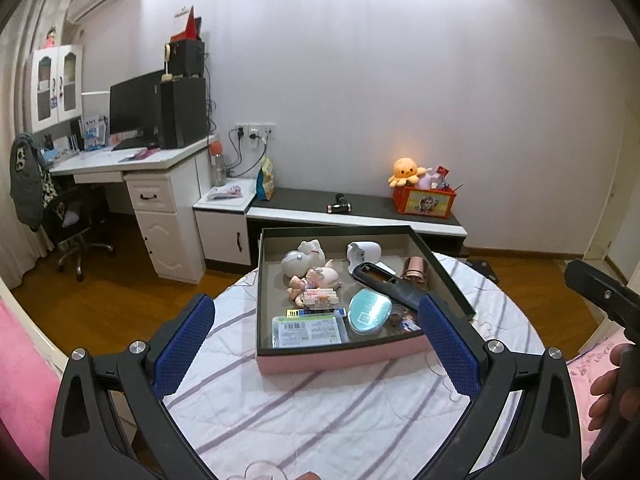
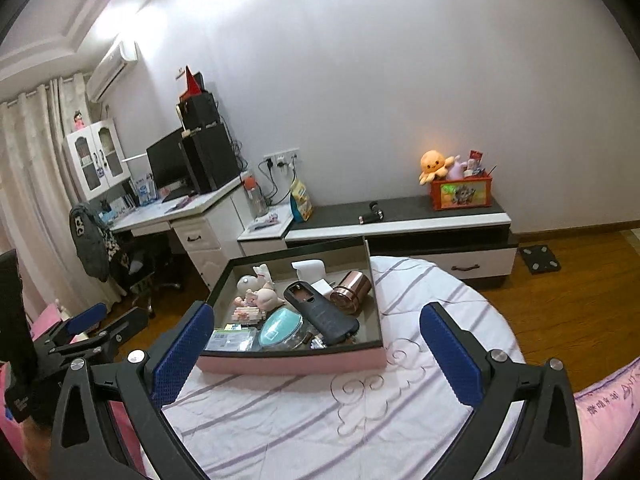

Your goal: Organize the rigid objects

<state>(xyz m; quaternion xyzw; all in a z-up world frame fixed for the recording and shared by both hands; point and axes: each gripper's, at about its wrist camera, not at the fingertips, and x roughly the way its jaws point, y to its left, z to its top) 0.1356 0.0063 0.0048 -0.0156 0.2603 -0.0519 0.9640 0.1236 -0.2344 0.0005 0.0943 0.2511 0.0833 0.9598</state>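
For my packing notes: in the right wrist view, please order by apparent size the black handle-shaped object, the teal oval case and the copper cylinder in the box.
1. black handle-shaped object
2. teal oval case and copper cylinder: look alike, unranked

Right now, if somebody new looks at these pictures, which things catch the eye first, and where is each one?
First comes the pink box on the striped round table, full of small things, with a long black device lying across them beside a copper cup. Next, the orange octopus plush glows on its red crate on the low cabinet by the wall. Both open grippers, left gripper and right gripper, frame the box.
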